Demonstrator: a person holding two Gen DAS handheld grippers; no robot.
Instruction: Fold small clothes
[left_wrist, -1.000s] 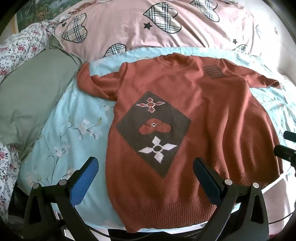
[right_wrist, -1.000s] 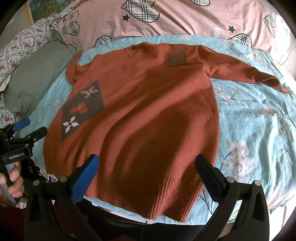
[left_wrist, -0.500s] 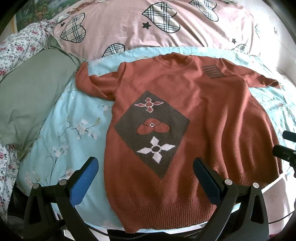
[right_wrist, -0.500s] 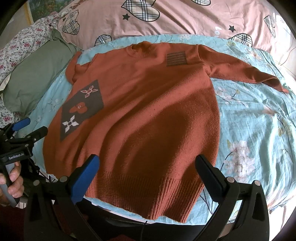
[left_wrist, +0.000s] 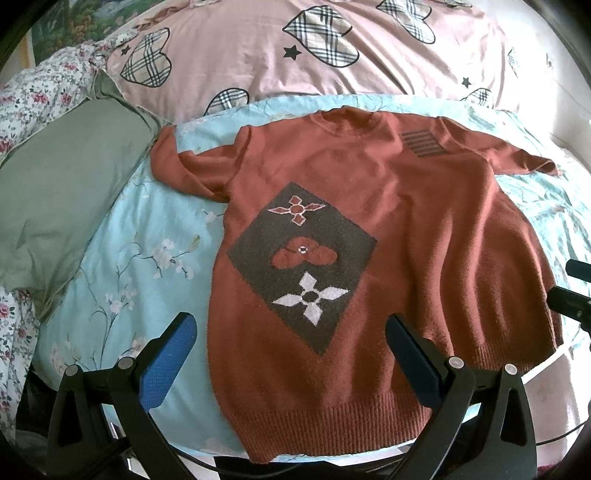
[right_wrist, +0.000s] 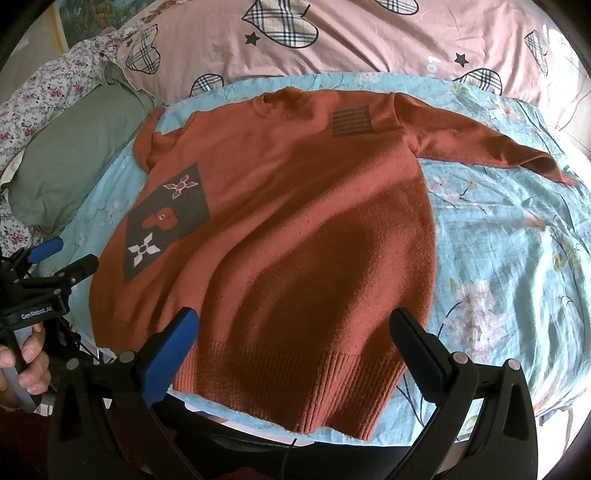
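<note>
Hovering wide-jawed: left gripper (left_wrist: 288, 354) | right gripper (right_wrist: 293, 341) | sweater (right_wrist: 295, 236) hem lies flat between both, untouched

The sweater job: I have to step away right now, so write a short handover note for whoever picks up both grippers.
Left gripper: open, holding nothing, poised over the hem on the side with the dark diamond patch.
Right gripper: open, holding nothing, over the hem's other end.
Rust sweater: lies flat, front up, on the light blue floral sheet, collar toward the pink heart-print duvet. Its right-side sleeve is stretched out; the other sleeve is bunched near the green pillow.
Done: sweater spread out, no fold made.
Left: fold both sleeves in, then the body.
</note>
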